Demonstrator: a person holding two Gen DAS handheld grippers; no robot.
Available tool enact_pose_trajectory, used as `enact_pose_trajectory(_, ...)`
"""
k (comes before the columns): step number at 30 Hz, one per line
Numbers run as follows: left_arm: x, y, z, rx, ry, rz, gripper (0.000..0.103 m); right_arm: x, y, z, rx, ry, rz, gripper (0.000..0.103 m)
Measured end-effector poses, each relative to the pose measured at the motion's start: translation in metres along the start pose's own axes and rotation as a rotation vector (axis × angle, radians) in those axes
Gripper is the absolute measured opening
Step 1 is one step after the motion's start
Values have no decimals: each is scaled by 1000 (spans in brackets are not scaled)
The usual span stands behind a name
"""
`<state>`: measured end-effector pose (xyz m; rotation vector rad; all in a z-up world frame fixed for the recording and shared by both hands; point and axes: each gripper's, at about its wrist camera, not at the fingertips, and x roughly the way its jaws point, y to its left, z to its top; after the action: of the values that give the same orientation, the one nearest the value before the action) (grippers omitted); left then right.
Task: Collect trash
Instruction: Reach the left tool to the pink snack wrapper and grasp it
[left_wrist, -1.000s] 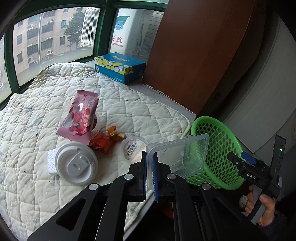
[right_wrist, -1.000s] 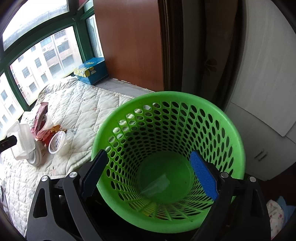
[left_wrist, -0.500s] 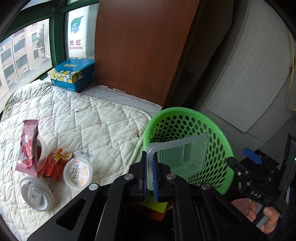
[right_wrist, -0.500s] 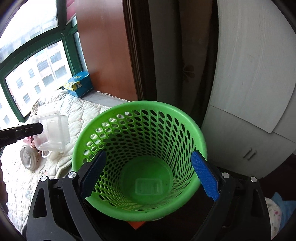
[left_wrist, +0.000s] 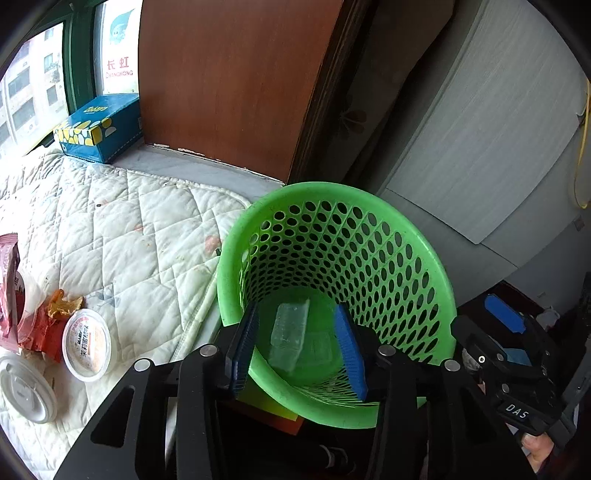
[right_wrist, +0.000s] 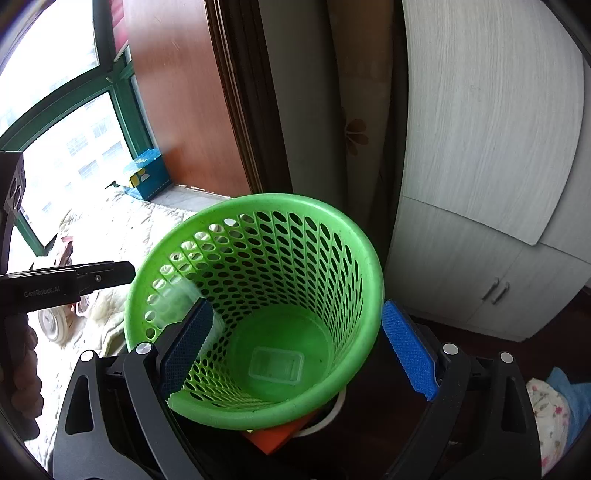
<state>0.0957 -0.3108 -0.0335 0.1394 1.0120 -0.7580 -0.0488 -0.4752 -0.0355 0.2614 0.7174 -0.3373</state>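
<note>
The left gripper (left_wrist: 301, 347) is hanging right over the green basket (left_wrist: 373, 206), and its two blue pads are now standing wide apart with nothing between them. A moment ago those pads were pinching a clear plastic box. Now the clear plastic box (left_wrist: 290, 334) is lying down at the bottom of the basket, right below and between the left pads. So one piece of trash is now put away.

The right gripper (right_wrist: 299, 350) is holding its pads far apart too. Its left pad is sitting inside the basket wall and its other pad is outside the rim, so it is reaching around the basket's side. It looks like it is only keeping the basket steady, not squeezing it.

More trash is waiting on the white quilt (left_wrist: 122, 221), off to the left of the left gripper: a small round tub (left_wrist: 86, 345), a white cup lid (left_wrist: 26, 387) and a red wrapper (left_wrist: 9, 295). The left gripper probably needs to go back there next.
</note>
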Motion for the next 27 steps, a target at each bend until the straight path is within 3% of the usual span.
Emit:
enact_pose_trajectory(3, -7, 6, -4, -6, -14, 18, 51, 0, 6, 0, -11, -1, 11, 92)
enact_pose_trajectory(5, -16, 15, -7, -23, -27, 39, 60, 0, 11, 0, -19, 1, 22, 92)
enact_pose_trajectory(8, -31, 32, -13, -44, -51, 92, 62, 1, 22, 1, -35, 4, 37, 92)
enact_pose_trajectory(10, -41, 46, -18, -72, -66, 132, 75, 1, 31, 2, -49, 4, 51, 92)
enact_pose_trajectory(22, -91, 154, -29, -232, -143, 328, 84, 8, 93, 11, -139, 13, 150, 94)
enact_pose_trajectory(27, -94, 201, -22, -253, -130, 414, 89, 15, 121, 14, -184, 25, 188, 94)
